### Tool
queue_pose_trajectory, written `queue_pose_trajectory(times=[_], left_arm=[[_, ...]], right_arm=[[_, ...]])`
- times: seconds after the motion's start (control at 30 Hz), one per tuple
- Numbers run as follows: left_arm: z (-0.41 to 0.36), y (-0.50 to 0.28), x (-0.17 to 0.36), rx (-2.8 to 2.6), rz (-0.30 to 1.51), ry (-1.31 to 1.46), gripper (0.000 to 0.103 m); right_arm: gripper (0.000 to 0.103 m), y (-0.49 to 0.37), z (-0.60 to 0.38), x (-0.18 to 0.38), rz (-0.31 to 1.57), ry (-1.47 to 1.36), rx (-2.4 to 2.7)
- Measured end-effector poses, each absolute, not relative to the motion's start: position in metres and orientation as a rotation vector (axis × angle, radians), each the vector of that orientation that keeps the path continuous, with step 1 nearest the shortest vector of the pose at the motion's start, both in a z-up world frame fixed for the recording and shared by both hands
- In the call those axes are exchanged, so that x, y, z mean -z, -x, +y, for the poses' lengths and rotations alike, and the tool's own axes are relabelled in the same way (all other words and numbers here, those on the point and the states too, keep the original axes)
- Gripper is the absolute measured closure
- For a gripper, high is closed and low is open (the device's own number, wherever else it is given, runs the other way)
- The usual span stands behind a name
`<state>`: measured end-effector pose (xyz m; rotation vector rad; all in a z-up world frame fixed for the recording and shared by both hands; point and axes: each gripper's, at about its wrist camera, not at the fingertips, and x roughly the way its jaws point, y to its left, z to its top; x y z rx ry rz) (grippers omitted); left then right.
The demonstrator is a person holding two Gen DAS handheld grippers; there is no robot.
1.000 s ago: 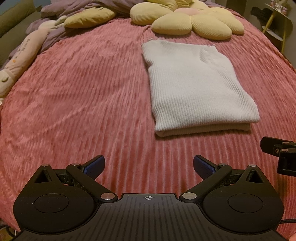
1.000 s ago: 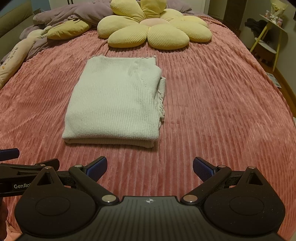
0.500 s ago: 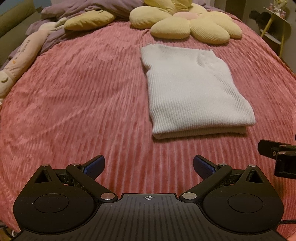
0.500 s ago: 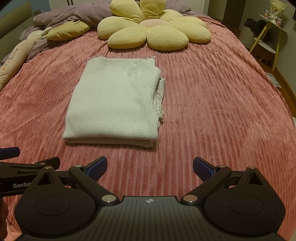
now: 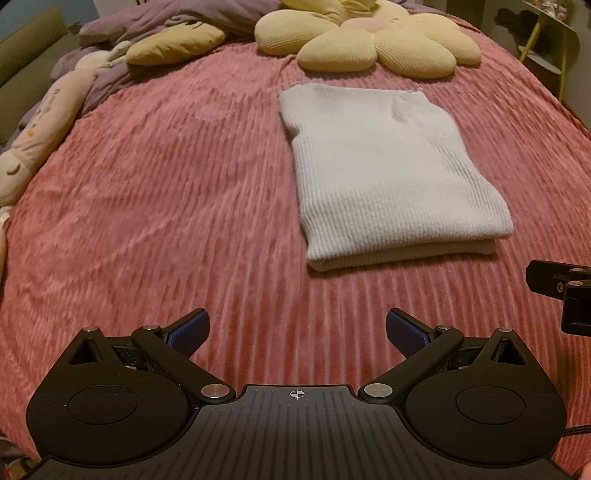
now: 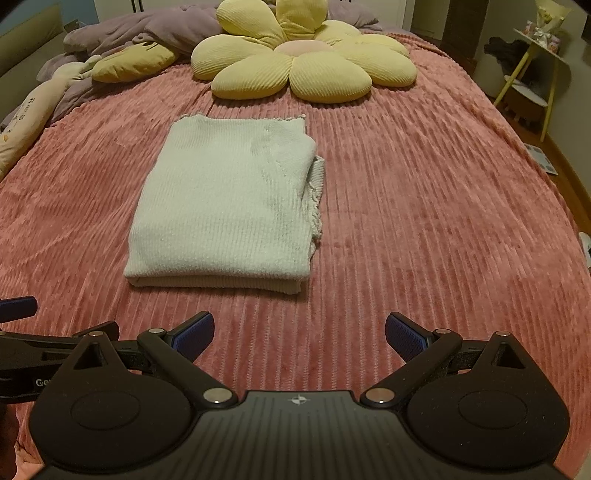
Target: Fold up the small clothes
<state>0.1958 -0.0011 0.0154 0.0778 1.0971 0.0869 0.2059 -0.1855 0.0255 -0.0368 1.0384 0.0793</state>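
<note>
— Where's the sweater (image 6: 225, 203)?

— Folded on the bed (image 6: 424, 221), ahead of my 2 released tools: right hand-held gripper (image 6: 299, 328) nearer, left hand-held gripper (image 5: 297, 328) offset left. Long axis runs away from me.

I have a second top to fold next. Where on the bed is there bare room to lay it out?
Two bare stretches of pink bedspread: one right of the folded white top, out to the bed's edge; one left of it, bordered by the long plush toy. The head end is crowded: flower cushion, yellow pillow, purple duvet.
</note>
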Motion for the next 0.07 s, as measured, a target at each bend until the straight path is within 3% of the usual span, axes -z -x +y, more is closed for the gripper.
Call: queue_pose_trajectory(times=[0.07], left_arm=[[-0.0007, -0.1958, -0.0156, -0.084, 1.101, -0.076, 0.0]], right_arm=[[0.004, -0.2054, -0.186, -0.0268, 1.036, 0.037, -0.078]])
